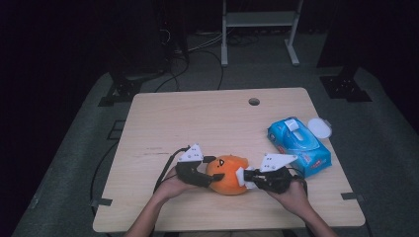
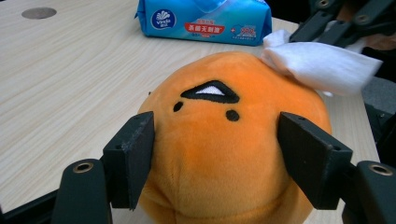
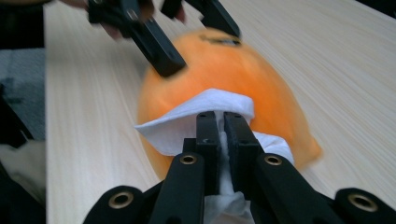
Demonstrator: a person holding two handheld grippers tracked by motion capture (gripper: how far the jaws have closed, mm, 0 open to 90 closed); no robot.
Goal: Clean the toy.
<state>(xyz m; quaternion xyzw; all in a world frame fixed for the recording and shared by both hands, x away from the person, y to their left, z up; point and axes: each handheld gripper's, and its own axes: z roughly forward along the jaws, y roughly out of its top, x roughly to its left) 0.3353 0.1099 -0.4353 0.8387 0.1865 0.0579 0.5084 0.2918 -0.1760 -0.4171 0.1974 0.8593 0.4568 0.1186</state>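
High view: orange plush (image 1: 227, 174) sits at the near edge of the table (image 1: 207, 118), left gripper (image 1: 207, 178) clamping its left side. Left gripper view: wipe (image 2: 322, 65) touches the plush's far right shoulder. Right gripper view: right gripper (image 3: 223, 122) pinches that wipe tight, plush straight ahead.

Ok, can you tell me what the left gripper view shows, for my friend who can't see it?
Two black jaws squeeze a round orange plush toy with a little face on a wooden table. The other gripper presses a white wipe on the toy's top, and a blue wipes pack lies behind.
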